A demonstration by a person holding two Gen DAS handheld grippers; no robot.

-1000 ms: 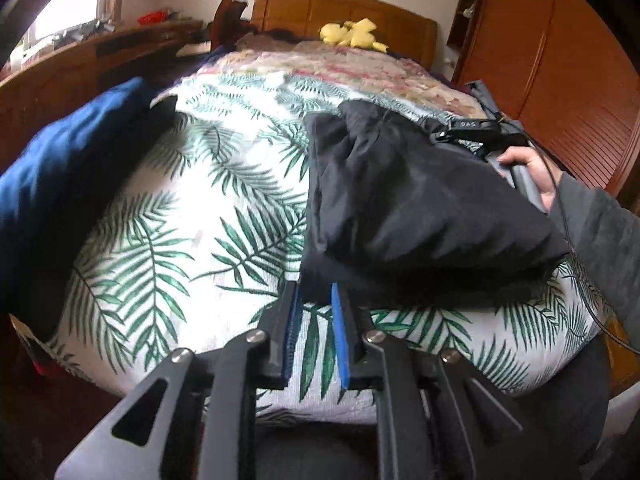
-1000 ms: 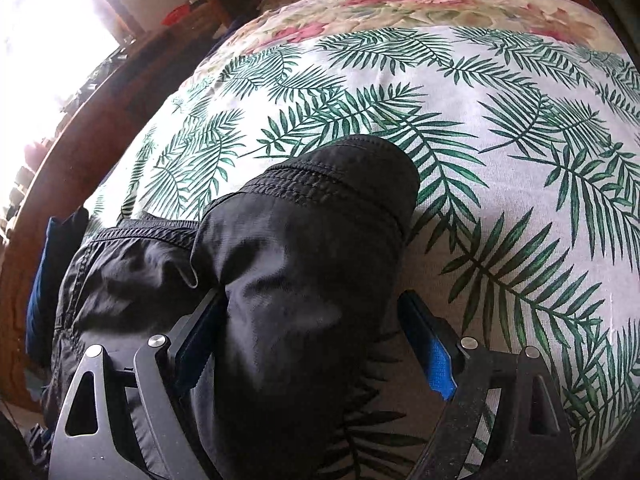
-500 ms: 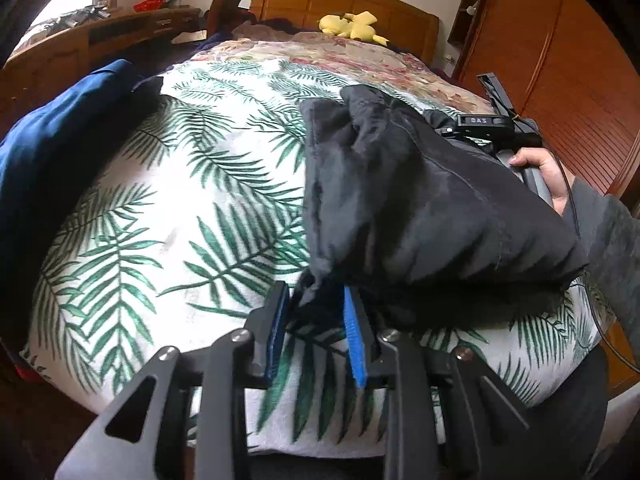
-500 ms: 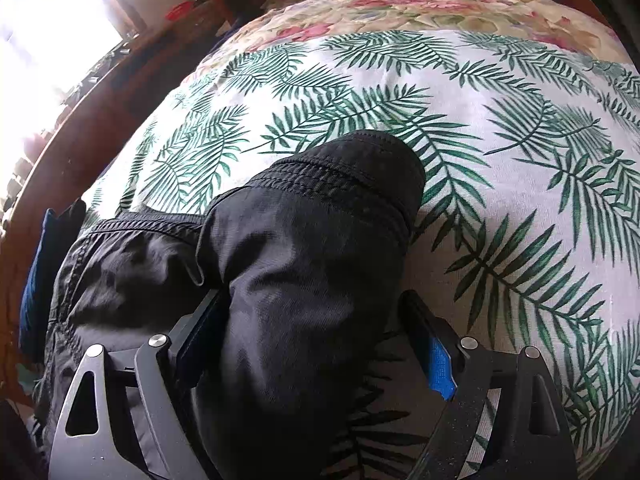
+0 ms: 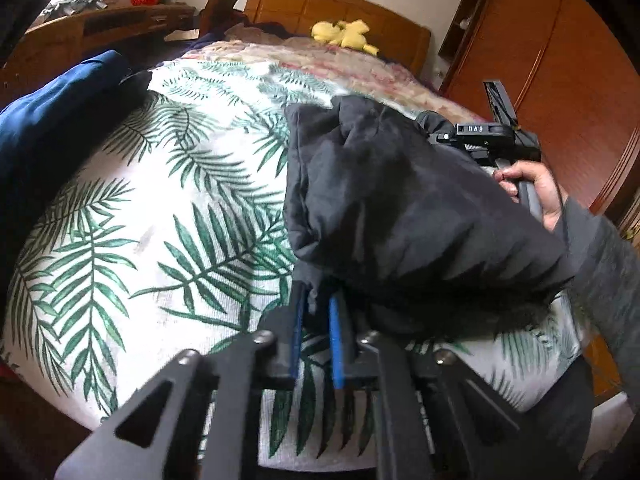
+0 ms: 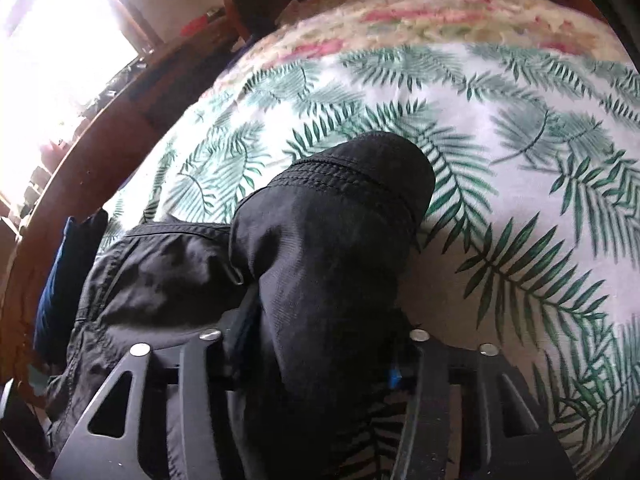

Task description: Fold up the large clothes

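A black jacket (image 5: 404,208) lies bunched on the palm-leaf bedspread (image 5: 168,216), with one sleeve and cuff (image 6: 360,184) laid over the body. My left gripper (image 5: 316,304) is shut on the jacket's near lower corner, with cloth pinched between its blue pads. My right gripper (image 6: 320,344) has its jaws closed against the sleeve, which fills the gap between them. The right gripper also shows in the left wrist view (image 5: 484,136), held by a hand at the jacket's right side.
A folded blue garment (image 5: 56,120) lies at the bed's left edge. A yellow plush toy (image 5: 344,34) sits by the wooden headboard (image 5: 340,4). A wooden wardrobe (image 5: 568,80) stands to the right and a wooden sideboard (image 5: 112,28) to the left under the window.
My left gripper moved forward and closed on the jacket's near corner. My right gripper's jaws closed from wide open onto the sleeve, and the jacket has lifted a little.
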